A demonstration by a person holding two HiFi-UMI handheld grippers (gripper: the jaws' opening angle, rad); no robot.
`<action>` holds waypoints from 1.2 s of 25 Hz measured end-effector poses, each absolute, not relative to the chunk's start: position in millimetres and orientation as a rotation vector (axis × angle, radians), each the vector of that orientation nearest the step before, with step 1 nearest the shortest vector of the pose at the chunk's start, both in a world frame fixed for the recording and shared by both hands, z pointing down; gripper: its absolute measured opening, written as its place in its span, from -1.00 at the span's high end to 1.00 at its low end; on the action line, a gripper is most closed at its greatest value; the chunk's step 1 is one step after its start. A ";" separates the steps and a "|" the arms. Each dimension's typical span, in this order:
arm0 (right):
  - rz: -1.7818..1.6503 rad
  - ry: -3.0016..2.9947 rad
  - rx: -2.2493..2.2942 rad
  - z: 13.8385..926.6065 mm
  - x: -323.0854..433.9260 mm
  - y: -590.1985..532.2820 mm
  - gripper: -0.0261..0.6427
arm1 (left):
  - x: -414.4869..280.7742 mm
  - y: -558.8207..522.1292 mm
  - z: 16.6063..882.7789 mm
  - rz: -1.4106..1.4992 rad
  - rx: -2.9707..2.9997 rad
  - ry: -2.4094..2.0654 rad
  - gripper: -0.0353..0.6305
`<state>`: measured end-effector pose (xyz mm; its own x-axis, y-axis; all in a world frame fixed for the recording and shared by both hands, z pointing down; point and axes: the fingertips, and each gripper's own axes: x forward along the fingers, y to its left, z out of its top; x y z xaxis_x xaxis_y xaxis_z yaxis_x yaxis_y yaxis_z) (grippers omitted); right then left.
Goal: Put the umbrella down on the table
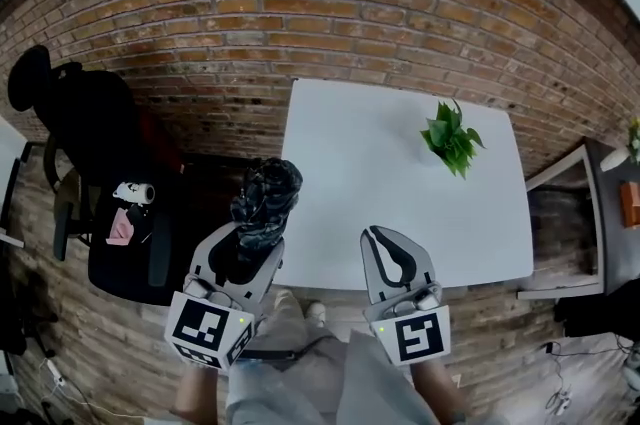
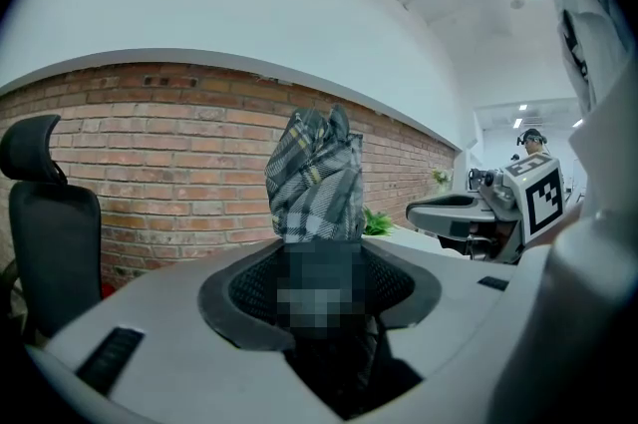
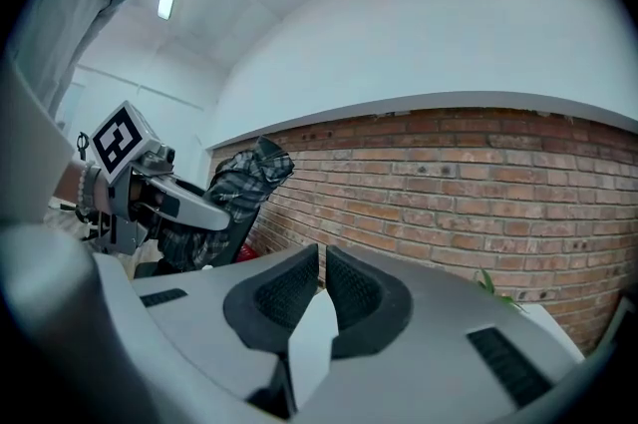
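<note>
White worktop (image 1: 380,173) ahead of the jaws, brick wall (image 1: 300,3) beyond; left gripper (image 1: 248,245) clenches the umbrella (image 1: 268,198), right gripper (image 1: 392,248) closed on nothing.

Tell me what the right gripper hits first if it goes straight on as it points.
Probably the brick wall: the right gripper seems to point across above the white table, with the plant off to its right.
</note>
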<state>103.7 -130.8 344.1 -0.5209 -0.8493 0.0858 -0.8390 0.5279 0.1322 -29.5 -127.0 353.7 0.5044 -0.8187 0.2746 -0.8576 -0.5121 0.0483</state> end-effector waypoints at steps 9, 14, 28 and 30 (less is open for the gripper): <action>-0.106 -2.579 1.523 347.9 111.7 -175.0 0.76 | -29.1 -176.9 370.6 0.376 2.578 -1.406 0.23; -0.102 -2.560 1.530 354.1 106.7 -207.8 0.76 | -30.3 -212.1 382.6 0.405 2.580 -1.368 0.23; -0.082 -2.500 1.497 389.7 96.5 -294.3 0.76 | -24.3 -334.4 438.7 0.579 2.550 -1.246 0.23; -0.070 -2.491 1.497 396.6 96.2 -303.4 0.76 | -20.2 -355.9 448.8 0.615 2.548 -1.222 0.23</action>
<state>96.2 -303.4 396.6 -0.4494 -0.8761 0.1744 -0.8648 0.4756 0.1606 -20.2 -355.9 448.8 0.5596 -0.6804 0.4732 -0.7854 -0.6176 0.0408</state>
